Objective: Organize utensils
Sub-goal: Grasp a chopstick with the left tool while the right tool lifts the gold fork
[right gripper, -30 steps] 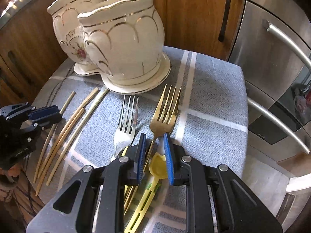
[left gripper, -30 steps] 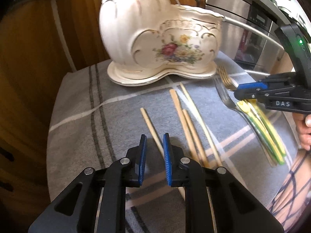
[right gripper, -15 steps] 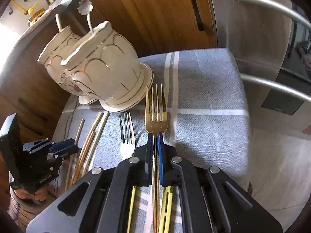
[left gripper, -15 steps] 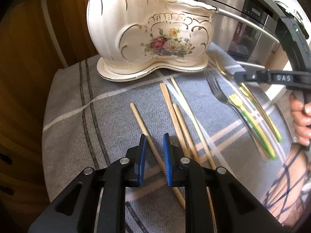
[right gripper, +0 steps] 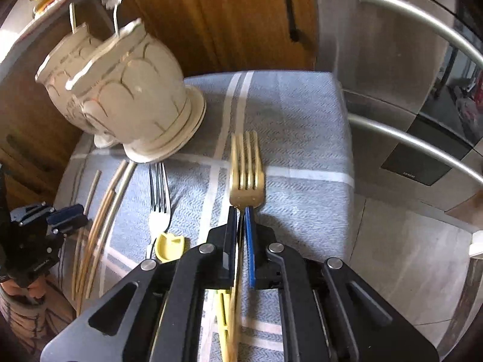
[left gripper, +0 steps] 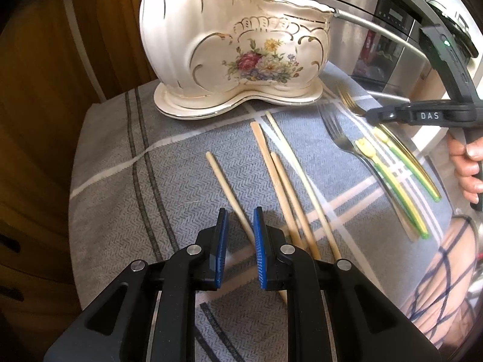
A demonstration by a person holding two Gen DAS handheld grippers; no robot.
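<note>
We see the slim gold metal fork (right gripper: 246, 178) pinched at its neck between the blue pads of the right gripper (right gripper: 241, 214), clenched tight on it; its four tines point toward 12 o'clock over the grey herringbone-weave cloth with white stripes (right gripper: 302, 138), its thin handle running back under the black frame. At 9 o'clock from it a silver steel fork (right gripper: 158, 208) lies flat on the cloth, and at its base sits the yellow plastic end of a yellow-green utensil (right gripper: 169, 242). Further toward 9 o'clock lie the pale wooden chopsticks (left gripper: 280, 181), four long round sticks, roughly parallel, two of them touching.

At 10 o'clock from the gold fork stands the cream glazed ceramic holder with gold scrollwork and a painted flower bouquet (left gripper: 241, 45), a scalloped two-compartment vessel, taller compartment behind the lower one, on a matching lobed base. From the right wrist view two thin pale stems rise out of it, one from each compartment, one topped by a small flower-shaped end; what they are we cannot tell.

The left gripper (left gripper: 240, 223) hangs over the near end of the leftmost chopstick, its ribbed blue pads slightly apart and pressing on nothing. Beyond the cloth at 2 o'clock are brushed steel appliance fronts with tubular handles (right gripper: 416, 27), and brown wooden cabinet doors (right gripper: 229, 18) behind the holder
</note>
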